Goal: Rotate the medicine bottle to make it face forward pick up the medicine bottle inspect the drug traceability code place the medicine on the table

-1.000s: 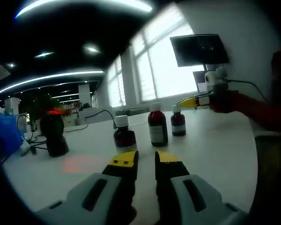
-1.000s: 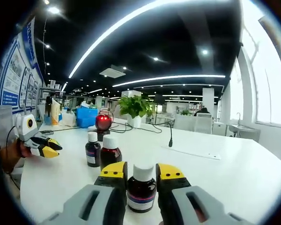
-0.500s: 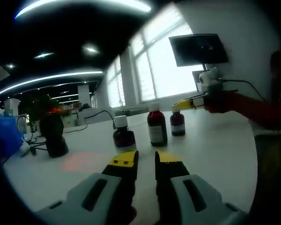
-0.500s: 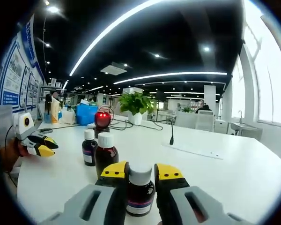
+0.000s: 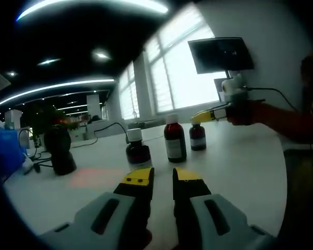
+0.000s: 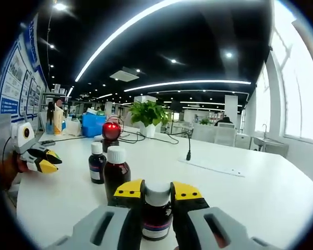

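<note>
Our right tool (image 6: 150, 191) is clenched on a medicine bottle (image 6: 156, 213), its yellow-tipped jaws pressing either side just below the white cap. We judge the grip sits high on the shoulder so the label lower down stays clear for reading, and so the bottle can be turned about its own axis before it is raised. Whether its base rests on the white worktop (image 6: 261, 192) or has just cleared it, we cannot tell, since the jaws hide the bottom.

The bottle is small and dark, brown-red glass with a white screw cap and a pale label band around its lower body. The print on that band is too small for us to read, so we cannot say whether the code side faces us.

Just beyond it stand a second bottle (image 6: 116, 174) and a third bottle (image 6: 97, 162) of the same kind, upright and close together, near the held one but apart from it.

Our left tool (image 5: 162, 178) hangs released over bare worktop, jaws slightly parted with nothing between them, well back from the row of bottles. We take it as waiting in reserve.

Farther off sit a red-lit scanner (image 6: 111, 131) and a potted plant (image 6: 148, 115).
</note>
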`<state>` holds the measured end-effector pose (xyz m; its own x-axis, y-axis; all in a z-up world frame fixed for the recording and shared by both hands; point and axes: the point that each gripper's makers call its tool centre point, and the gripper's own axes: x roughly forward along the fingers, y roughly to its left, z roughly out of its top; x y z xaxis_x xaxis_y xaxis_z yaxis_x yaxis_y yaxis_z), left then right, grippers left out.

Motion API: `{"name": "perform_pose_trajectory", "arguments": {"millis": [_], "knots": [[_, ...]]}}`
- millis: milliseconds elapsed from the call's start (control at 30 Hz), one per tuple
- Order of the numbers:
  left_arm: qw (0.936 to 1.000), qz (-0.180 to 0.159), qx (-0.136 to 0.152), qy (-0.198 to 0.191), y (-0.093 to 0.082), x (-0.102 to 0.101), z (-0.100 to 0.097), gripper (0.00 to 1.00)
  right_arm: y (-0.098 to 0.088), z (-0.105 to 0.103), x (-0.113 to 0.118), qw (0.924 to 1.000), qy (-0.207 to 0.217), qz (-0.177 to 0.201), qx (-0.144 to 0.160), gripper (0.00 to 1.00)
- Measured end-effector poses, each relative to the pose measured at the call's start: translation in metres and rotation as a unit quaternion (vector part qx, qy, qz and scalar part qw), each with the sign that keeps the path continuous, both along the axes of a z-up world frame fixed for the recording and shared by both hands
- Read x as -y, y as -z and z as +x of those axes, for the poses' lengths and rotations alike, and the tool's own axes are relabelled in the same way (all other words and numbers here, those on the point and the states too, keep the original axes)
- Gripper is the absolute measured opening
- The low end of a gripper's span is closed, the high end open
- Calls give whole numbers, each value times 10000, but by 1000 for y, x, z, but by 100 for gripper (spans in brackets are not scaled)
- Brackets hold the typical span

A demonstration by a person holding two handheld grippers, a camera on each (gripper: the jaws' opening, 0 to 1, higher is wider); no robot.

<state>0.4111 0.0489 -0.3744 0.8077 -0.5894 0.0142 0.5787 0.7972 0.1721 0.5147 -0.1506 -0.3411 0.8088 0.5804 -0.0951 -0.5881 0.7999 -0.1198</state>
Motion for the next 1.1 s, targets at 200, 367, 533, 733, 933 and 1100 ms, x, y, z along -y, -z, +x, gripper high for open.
{"name": "perform_pose_trajectory", "arguments": {"millis": [200,367,533,733,933,1100], "knots": [[10000,27,8,-7,0,0,1,8,0,-1,1,9998,213,-39,29,16],[10000,26,11,-5,0,-1,1,8,0,-1,1,9990,427,-131,60,16],[10000,29,13,-3,1,0,1,8,0,-2,0,9976,625,-246,152,16],[10000,22,16,2,1,0,1,8,1,-2,2,9964,825,-127,121,16],[10000,29,20,4,0,0,0,8,1,-1,2,9958,916,-5,49,16],[10000,28,20,6,0,0,0,8,1,-1,-1,9941,1064,-176,103,16]]}}
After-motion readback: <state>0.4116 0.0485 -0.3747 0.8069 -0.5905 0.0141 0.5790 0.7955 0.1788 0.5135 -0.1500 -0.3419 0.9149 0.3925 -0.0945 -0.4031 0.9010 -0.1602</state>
